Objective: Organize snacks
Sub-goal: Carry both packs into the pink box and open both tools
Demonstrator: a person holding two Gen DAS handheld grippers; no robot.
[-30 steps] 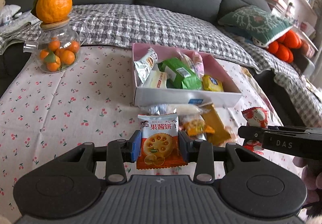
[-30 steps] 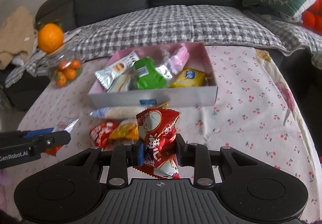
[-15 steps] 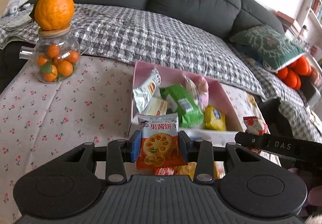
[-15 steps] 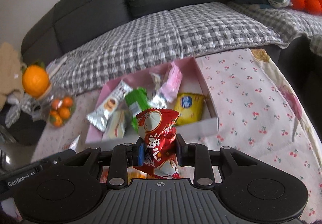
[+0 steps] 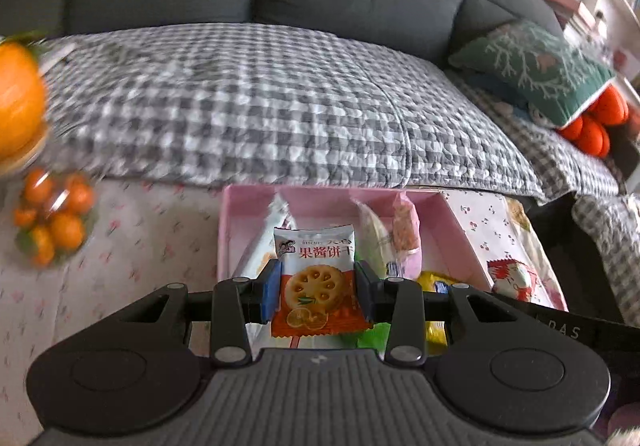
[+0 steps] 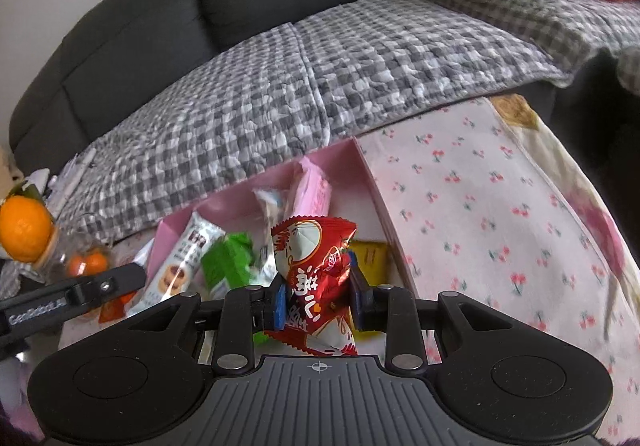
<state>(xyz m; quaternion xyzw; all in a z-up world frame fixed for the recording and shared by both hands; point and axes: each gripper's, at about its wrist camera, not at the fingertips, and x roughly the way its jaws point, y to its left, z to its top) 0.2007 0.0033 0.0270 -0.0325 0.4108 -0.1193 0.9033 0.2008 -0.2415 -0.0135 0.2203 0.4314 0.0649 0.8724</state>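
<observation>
Left gripper (image 5: 315, 288) clamped on orange biscuit packet (image 5: 314, 282), held upright above pink box (image 5: 460, 230). Right gripper (image 6: 317, 296) clamped on red snack packet (image 6: 316, 278), also over the box. Inside box: green packet (image 6: 228, 258), yellow packet (image 6: 370, 256), pink packet (image 6: 314, 193). Jar of oranges (image 5: 52, 213) left on tablecloth (image 6: 480, 205).

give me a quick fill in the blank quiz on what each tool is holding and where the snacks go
1. The left tool grips an orange and white ____ packet.
2. The right tool grips a crinkled ____ snack packet.
3. Both packets hang over the open ____ box.
4. A bright ____ packet already lies inside that box.

Missing words: biscuit; red; pink; green
</observation>
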